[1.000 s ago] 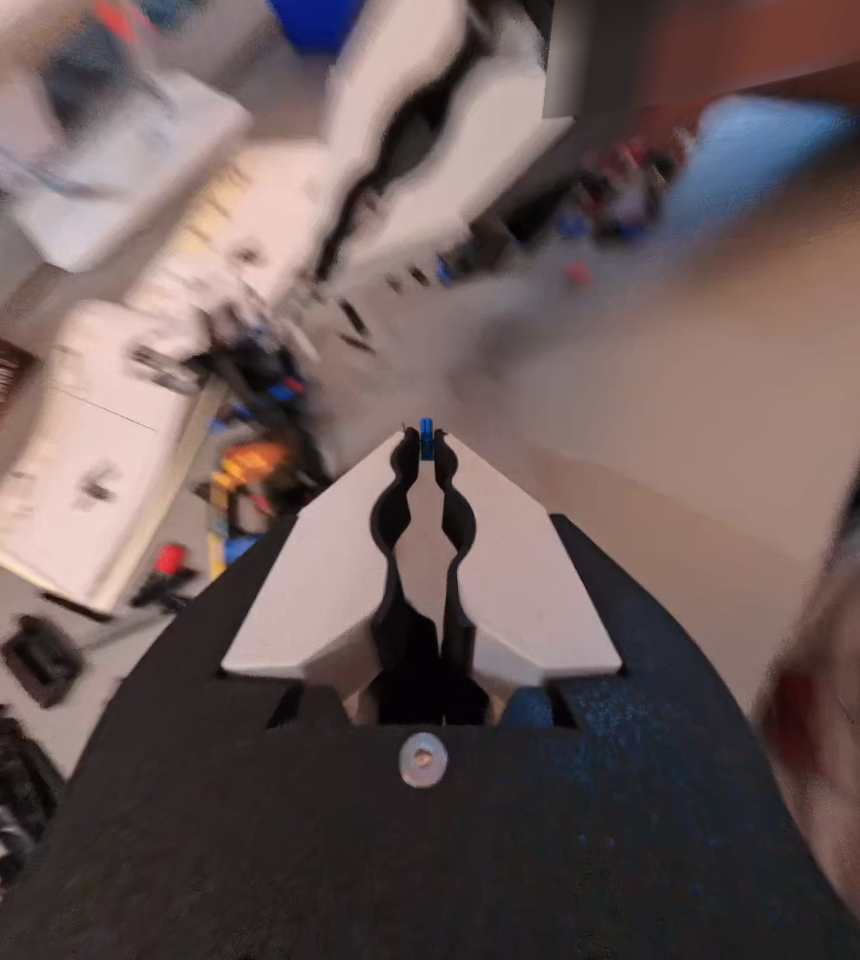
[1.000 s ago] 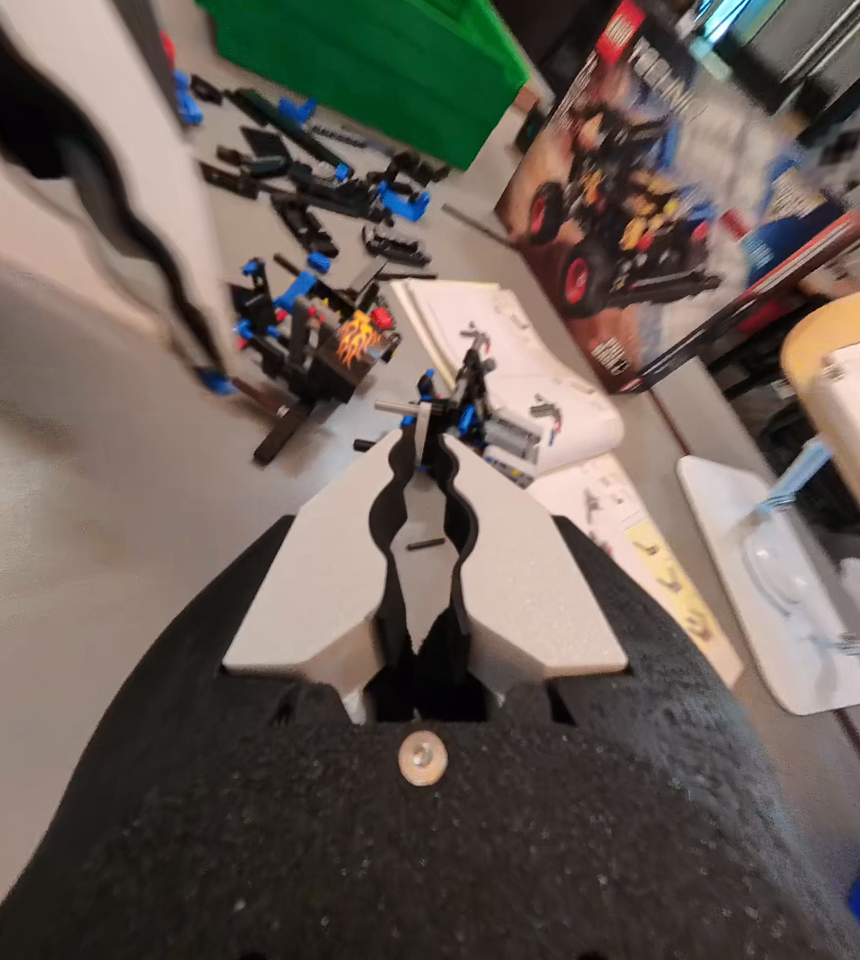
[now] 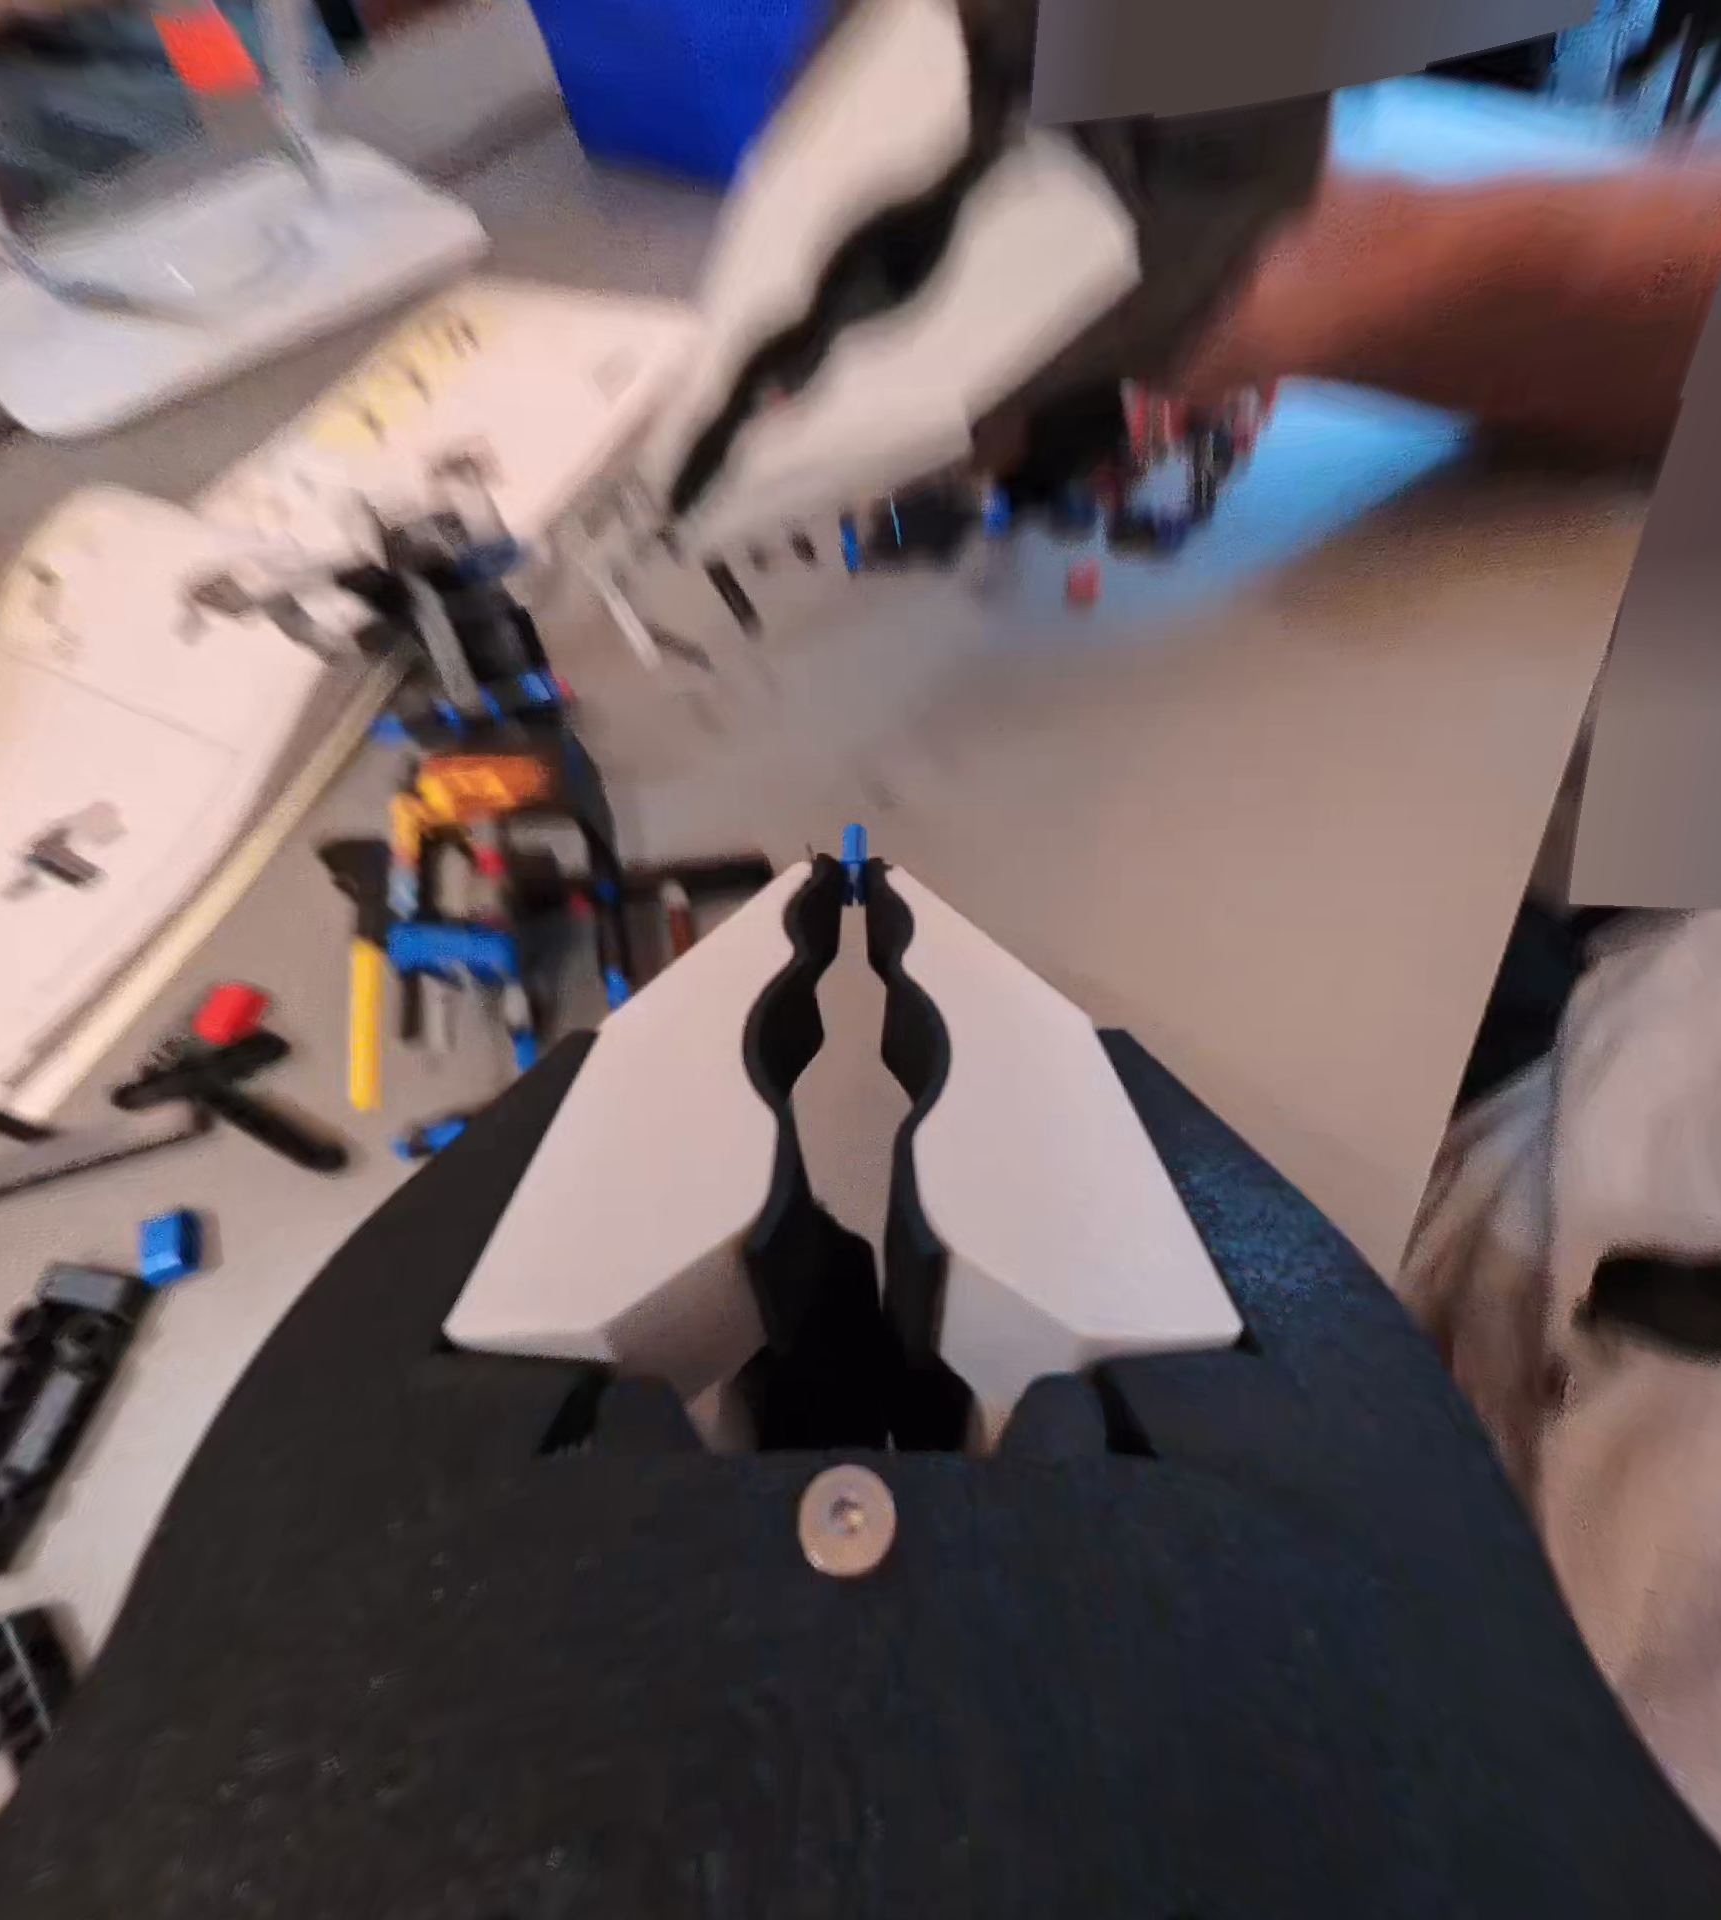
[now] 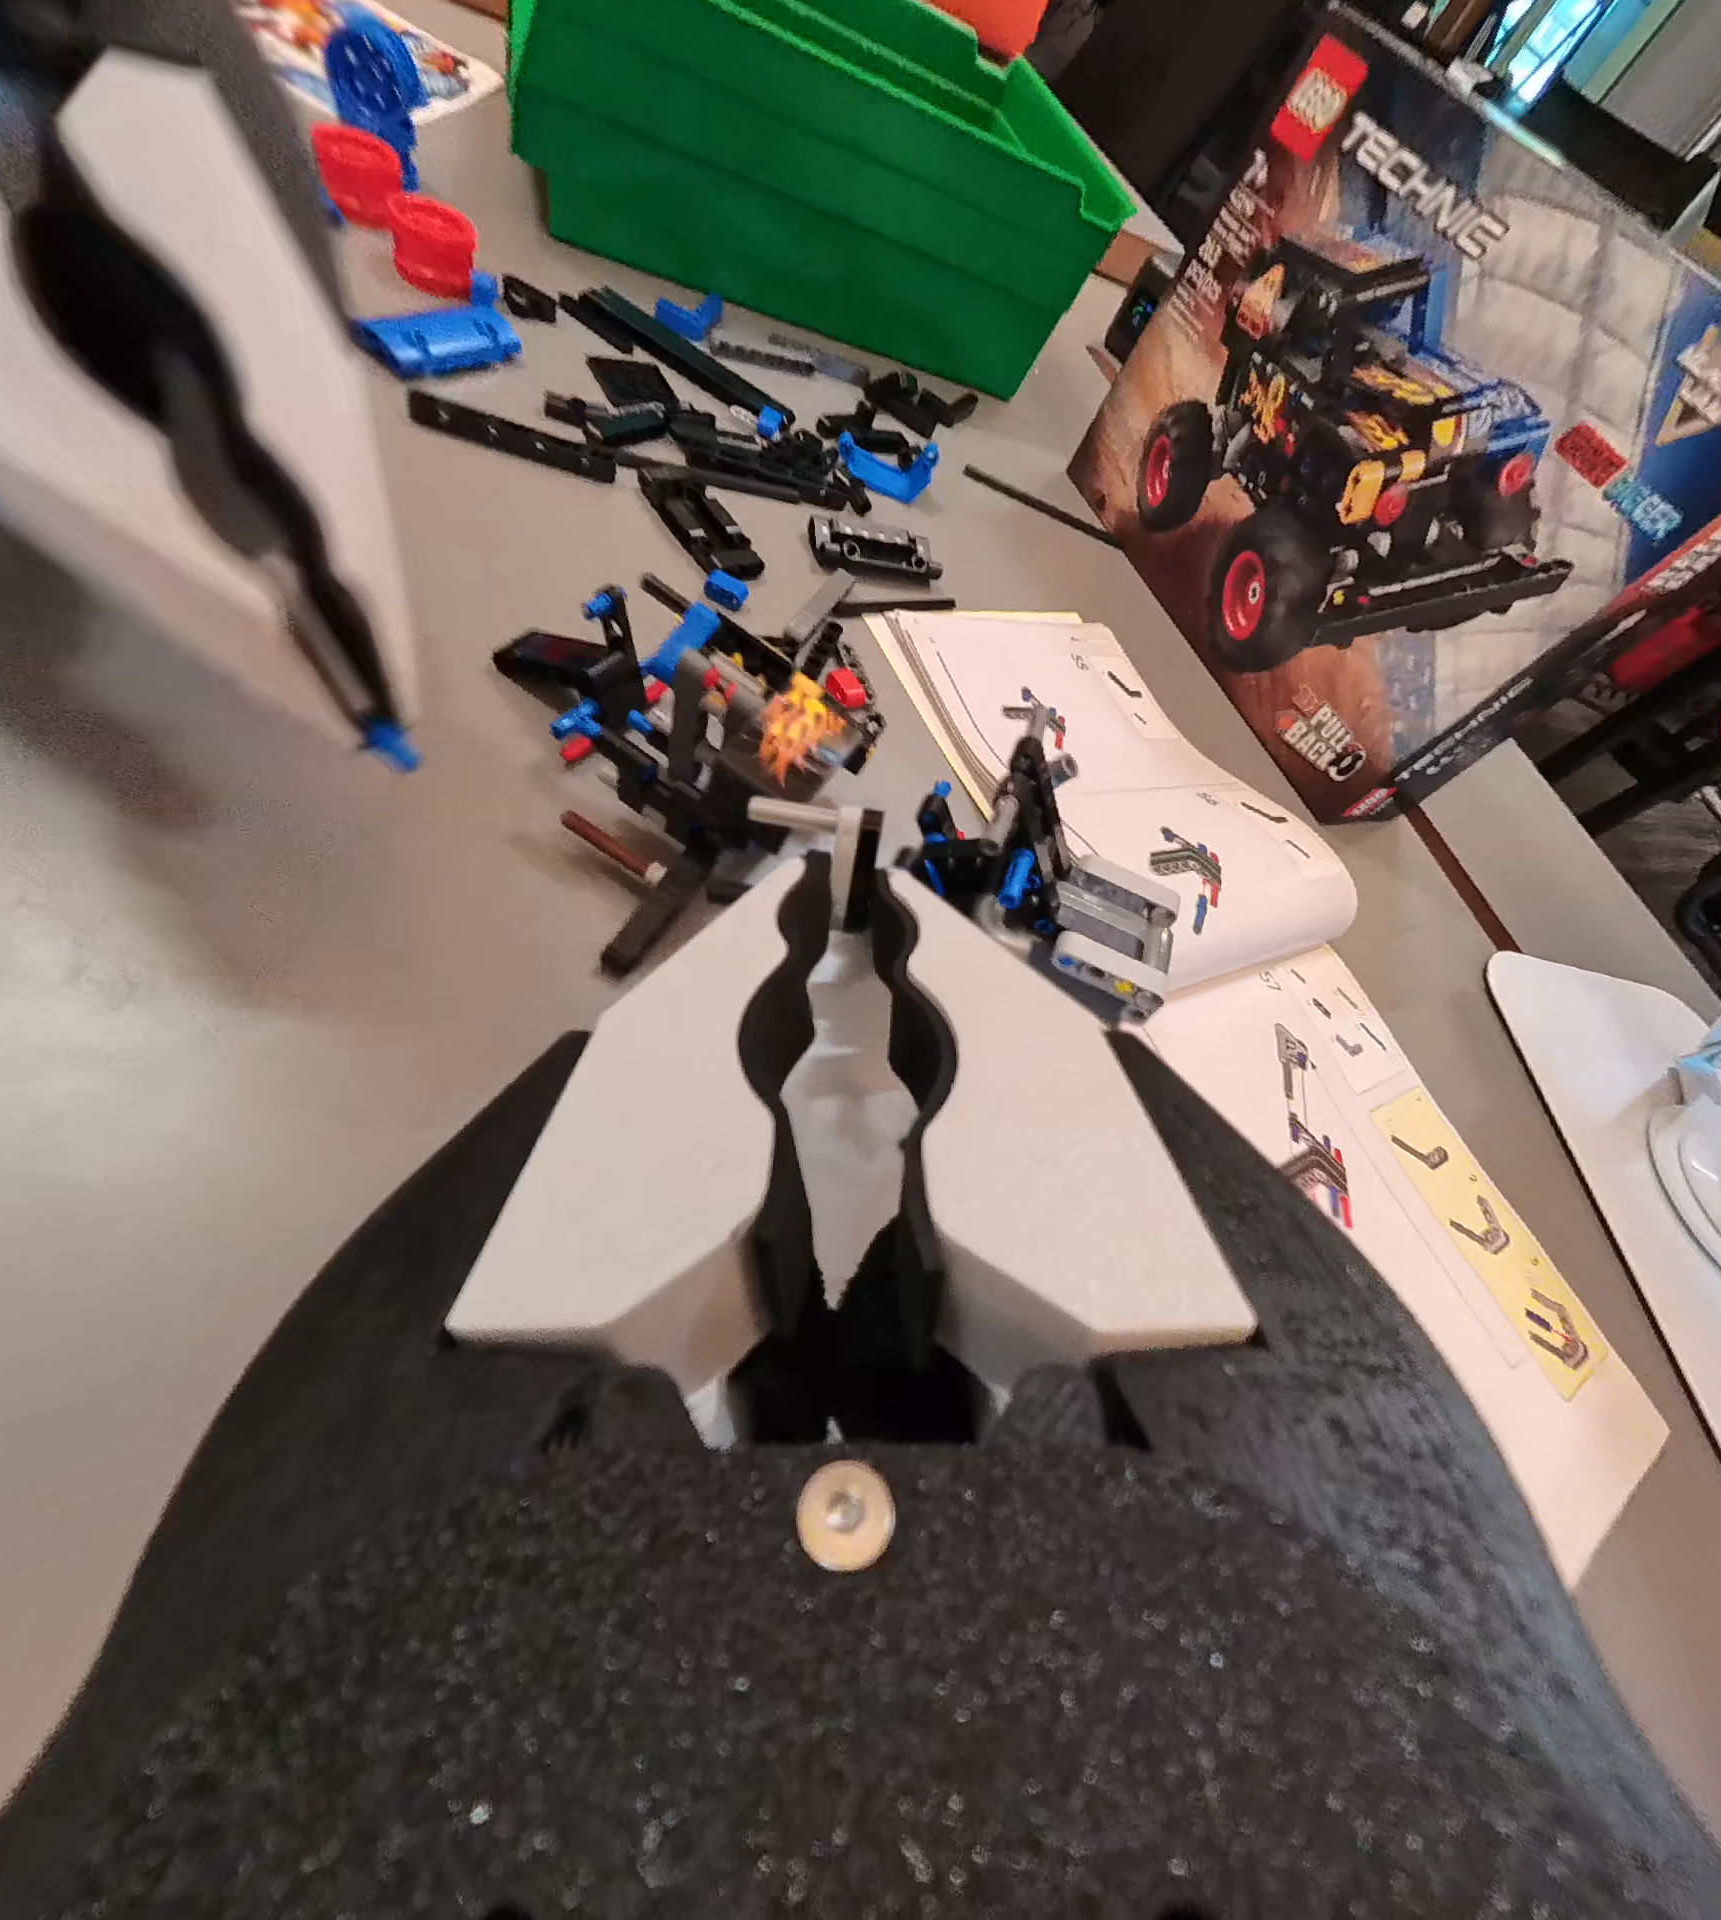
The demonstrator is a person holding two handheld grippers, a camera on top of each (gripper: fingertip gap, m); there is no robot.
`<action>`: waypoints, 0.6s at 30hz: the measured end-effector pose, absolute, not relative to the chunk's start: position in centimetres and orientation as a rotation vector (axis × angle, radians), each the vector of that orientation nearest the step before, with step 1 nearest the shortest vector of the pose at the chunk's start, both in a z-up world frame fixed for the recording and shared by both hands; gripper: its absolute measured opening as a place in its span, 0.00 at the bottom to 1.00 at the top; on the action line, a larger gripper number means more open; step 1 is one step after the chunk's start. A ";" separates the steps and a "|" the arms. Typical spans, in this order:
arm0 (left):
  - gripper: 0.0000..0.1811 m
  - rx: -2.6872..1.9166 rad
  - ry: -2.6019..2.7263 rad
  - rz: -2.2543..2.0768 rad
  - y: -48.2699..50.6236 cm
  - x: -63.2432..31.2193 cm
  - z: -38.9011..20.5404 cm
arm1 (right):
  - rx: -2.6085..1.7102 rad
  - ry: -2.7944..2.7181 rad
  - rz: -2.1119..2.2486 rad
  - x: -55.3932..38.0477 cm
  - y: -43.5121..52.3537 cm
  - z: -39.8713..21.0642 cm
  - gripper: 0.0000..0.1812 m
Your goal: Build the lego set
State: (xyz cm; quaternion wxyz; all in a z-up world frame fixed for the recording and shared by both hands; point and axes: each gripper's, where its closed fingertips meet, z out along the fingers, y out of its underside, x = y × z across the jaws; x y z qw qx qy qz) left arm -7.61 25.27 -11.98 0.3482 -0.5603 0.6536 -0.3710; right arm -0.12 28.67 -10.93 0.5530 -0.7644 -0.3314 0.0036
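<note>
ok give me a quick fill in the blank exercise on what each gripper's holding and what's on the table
1. The left gripper pinches a small ____ plastic peg at its fingertips.
2. The right gripper is shut on a small ____ lego piece with a short axle.
3. The stacked plastic bins at the table's far side are ____.
4. The open white instruction booklet lies in front of the printed cardboard ____.

Missing words: blue; grey; green; box
</note>
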 end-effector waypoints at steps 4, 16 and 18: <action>0.01 -1.512 1.508 -0.939 27.2 -4.4 -8.3 | -1.777 -0.655 0.161 -1.6 28.6 -9.4 0.04; 0.01 -1.577 1.482 -0.727 28.3 -3.0 -9.4 | -1.761 -0.667 0.094 -1.9 28.6 -9.5 0.04; 0.01 -1.567 1.480 -0.712 28.4 -2.9 -9.3 | -1.759 -0.670 0.082 -1.8 28.7 -9.5 0.04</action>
